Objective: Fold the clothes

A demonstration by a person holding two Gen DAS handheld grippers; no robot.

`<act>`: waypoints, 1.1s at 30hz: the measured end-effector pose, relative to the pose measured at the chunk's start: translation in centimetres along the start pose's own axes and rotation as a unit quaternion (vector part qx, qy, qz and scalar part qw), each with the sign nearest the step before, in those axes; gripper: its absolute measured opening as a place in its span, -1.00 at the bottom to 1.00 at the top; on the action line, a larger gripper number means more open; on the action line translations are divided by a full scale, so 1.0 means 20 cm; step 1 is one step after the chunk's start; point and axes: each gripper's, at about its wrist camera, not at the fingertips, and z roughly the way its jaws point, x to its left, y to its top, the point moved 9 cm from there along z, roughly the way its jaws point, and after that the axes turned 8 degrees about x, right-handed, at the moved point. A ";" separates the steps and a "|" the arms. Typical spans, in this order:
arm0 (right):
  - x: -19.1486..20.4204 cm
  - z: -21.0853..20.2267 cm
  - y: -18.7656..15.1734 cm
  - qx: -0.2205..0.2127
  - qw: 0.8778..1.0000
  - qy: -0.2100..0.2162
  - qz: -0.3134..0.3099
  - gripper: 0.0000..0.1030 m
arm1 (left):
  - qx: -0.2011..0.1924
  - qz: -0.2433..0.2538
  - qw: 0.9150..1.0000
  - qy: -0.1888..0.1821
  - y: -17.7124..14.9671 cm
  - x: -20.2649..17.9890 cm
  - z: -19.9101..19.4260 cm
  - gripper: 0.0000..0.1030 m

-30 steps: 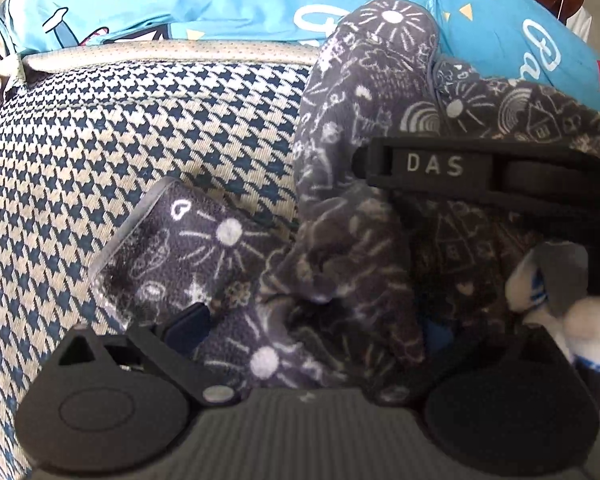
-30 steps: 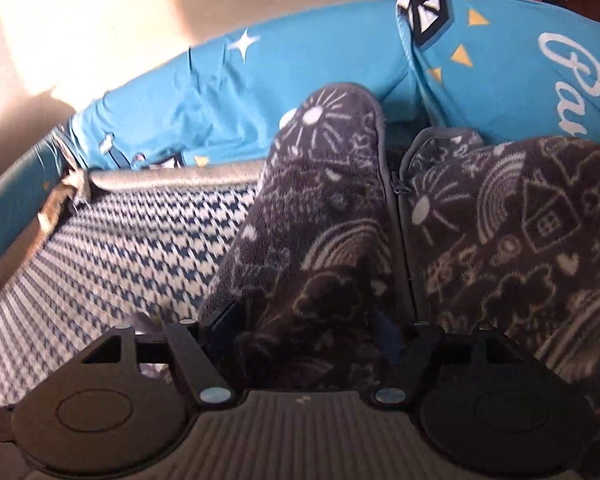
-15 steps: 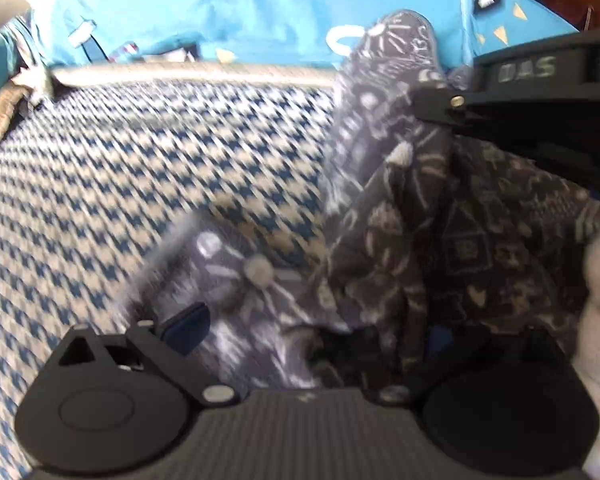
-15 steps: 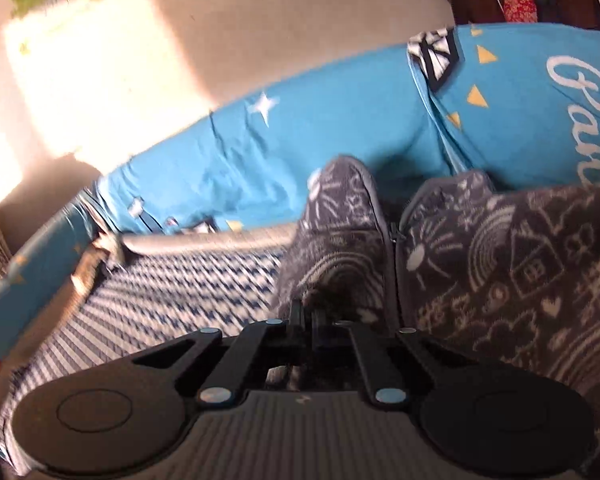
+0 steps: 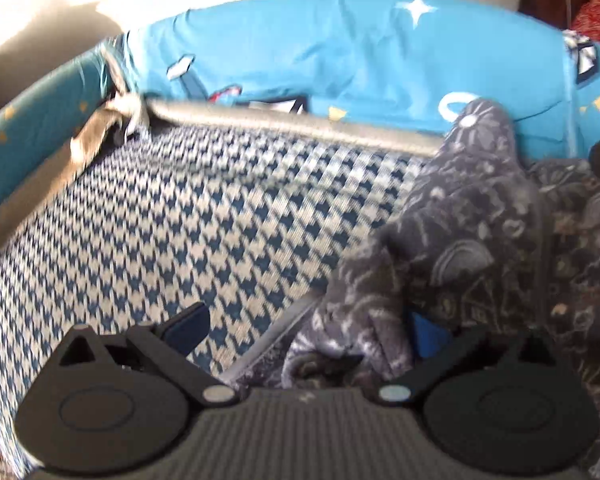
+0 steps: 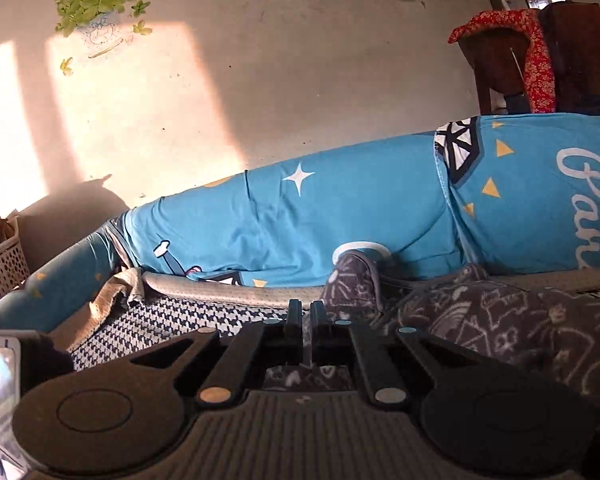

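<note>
A dark grey fleece garment (image 5: 472,248) with white doodles lies bunched on the right of the houndstooth bed cover (image 5: 188,216). My left gripper (image 5: 308,332) stands open just above the cover. Its left pad is free, and a fold of the garment lies against its right finger (image 5: 428,336). In the right wrist view my right gripper (image 6: 306,320) is shut on a raised fold of the garment (image 6: 500,328). Cloth shows between its fingers near the base. The rest of the garment spreads to the right.
Blue bedding (image 6: 300,224) with stars and lettering is heaped along the far side against the wall (image 6: 260,60). A pale perforated basket (image 6: 0,264) stands at the left. A wooden chair (image 6: 572,60) with a red cloth stands at the back right.
My right gripper has shut on a fold of the garment and risen, now looking toward the wall. The left gripper has lifted and tilted up, its jaws still wide, and the garment has shifted right.
</note>
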 end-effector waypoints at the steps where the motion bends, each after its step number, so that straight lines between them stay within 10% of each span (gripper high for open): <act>1: -0.03 -0.01 0.00 0.000 1.000 -0.007 0.004 -0.84 | -0.014 -0.001 1.000 -0.010 0.02 0.00 -0.03 1.00; 18: -0.57 -0.31 -0.02 0.015 0.991 -0.123 0.042 -0.39 | -0.053 0.088 0.983 -0.151 -0.03 -0.39 -0.16 1.00; 33: -1.02 -0.46 -0.15 0.064 0.970 -0.221 0.081 0.09 | -0.017 0.156 0.973 -0.167 -0.20 -0.60 -0.10 1.00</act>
